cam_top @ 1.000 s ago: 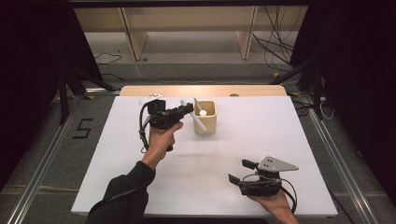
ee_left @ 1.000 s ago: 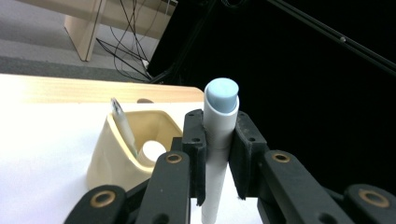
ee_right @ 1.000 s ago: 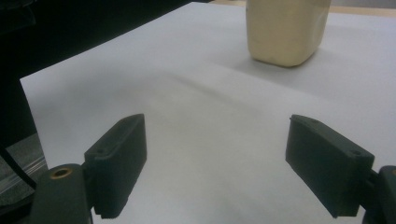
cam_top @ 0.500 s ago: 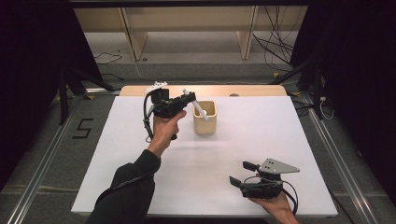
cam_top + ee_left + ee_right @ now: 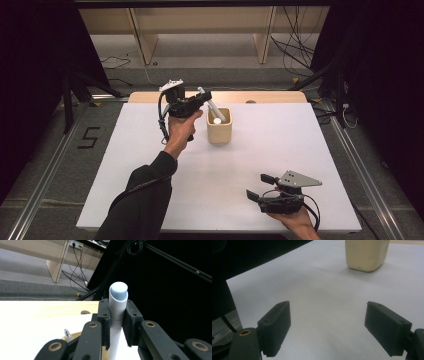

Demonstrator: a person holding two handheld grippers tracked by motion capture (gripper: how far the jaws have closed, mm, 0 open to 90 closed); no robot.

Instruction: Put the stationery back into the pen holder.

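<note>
The white worktop (image 5: pixel 150 165) carries a beige cup (image 5: pixel 219 128) near the middle of its far edge, with a pen (image 5: pixel 217 120) standing inside it. The person's left forearm stretches up from the near edge, its hand lifted beside the cup, and the left gripper (image 5: pixel 202 98) is clamped on a white marker (image 5: pixel 117 312) that slants above the cup's rim. The right hand rests at the near right corner, where the right gripper (image 5: pixel 260 187) lies level with jaws spread wide, nothing between them.
</note>
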